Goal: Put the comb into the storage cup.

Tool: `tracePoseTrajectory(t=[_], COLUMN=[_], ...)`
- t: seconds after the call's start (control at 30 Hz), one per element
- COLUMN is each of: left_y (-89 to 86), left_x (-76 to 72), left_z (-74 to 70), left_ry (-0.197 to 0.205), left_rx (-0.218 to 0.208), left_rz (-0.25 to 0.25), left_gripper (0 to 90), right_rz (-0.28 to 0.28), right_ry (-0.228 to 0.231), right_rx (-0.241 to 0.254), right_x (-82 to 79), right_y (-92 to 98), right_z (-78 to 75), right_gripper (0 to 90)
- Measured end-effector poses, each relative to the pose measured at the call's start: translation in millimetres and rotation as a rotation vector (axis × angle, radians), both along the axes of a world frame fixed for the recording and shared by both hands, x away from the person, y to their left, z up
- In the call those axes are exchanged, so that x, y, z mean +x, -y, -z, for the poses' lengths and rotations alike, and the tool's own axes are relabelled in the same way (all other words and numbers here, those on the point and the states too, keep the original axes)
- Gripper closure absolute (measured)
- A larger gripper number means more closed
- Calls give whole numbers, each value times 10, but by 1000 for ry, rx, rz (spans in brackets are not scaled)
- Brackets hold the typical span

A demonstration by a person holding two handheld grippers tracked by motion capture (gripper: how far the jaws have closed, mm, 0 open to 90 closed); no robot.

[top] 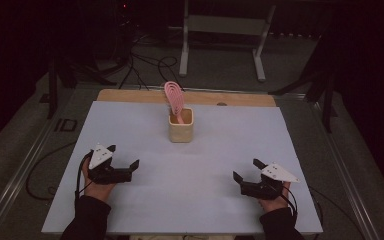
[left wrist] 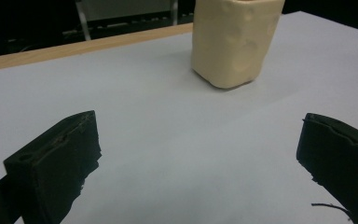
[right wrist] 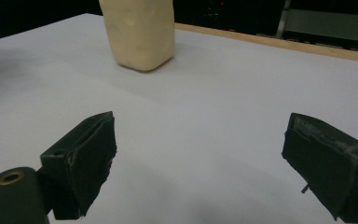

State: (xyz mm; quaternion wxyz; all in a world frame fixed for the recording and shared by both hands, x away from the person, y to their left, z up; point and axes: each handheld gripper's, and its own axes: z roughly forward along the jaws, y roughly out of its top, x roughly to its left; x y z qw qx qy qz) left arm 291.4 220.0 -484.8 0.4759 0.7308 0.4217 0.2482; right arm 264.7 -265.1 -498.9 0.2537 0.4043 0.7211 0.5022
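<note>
Pink paddle (top: 174, 100) atop cream holder (top: 181, 126) from above; both tools (top: 125, 160) (top: 245, 171) released, empty.

A lab or test rig, this: dark curtained surroundings, loose cables (top: 145, 62) across the grey floor at upper centre, a white metal stand (top: 223, 30) behind, and a bare white-topped table (top: 130, 130).

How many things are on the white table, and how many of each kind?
Cream holder: 1
Pink slotted tool standing in the holder: 1
Black grippers, left gripper and right gripper, both open and held low over the table: 2
Total: 4
</note>
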Motion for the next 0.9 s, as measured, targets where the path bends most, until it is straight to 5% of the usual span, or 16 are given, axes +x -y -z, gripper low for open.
tracePoseTrajectory(t=[0.33, 0.9], left_y=[-140, -272], left_x=[-107, -313], left_z=[75, 37], left_ry=[-8, 54], left_rx=[0, 4], left_rz=[2, -20], left_gripper=[2, 2], right_rz=[14, 30], right_ry=[18, 33], right_rx=[25, 38], right_x=[-14, -28], right_y=[73, 152], right_z=[-63, -103], right_gripper=[95, 95])
